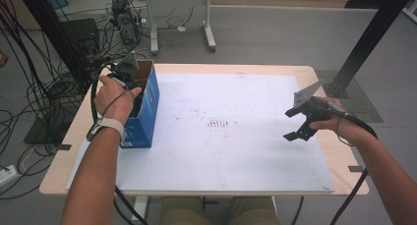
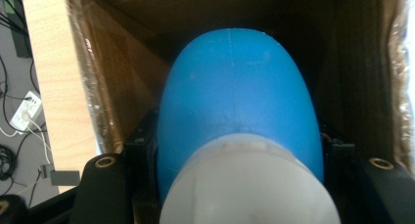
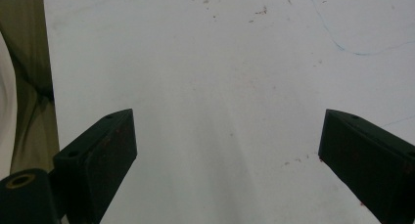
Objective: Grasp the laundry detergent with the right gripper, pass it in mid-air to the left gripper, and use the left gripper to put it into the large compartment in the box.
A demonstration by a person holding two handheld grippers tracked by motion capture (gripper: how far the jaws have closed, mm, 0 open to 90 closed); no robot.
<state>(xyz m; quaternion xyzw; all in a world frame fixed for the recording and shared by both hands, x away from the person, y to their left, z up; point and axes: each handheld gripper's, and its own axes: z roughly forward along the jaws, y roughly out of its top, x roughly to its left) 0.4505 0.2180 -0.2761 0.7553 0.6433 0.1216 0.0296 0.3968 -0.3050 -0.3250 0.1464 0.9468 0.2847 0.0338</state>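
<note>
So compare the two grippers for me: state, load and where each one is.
The left gripper is shut on a blue and white rounded object; the right gripper stands open with nothing between its jaws. The left one is lowered into the open blue cardboard box at the table's left edge; the right one is held above the bare white mat near the right edge. Both are black two-jaw tools, each held in one of the person's hands.

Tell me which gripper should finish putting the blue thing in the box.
Left. The left gripper is shut on the blue object and already inside the box. The right gripper hangs open over the white mat, far from the box.
</note>
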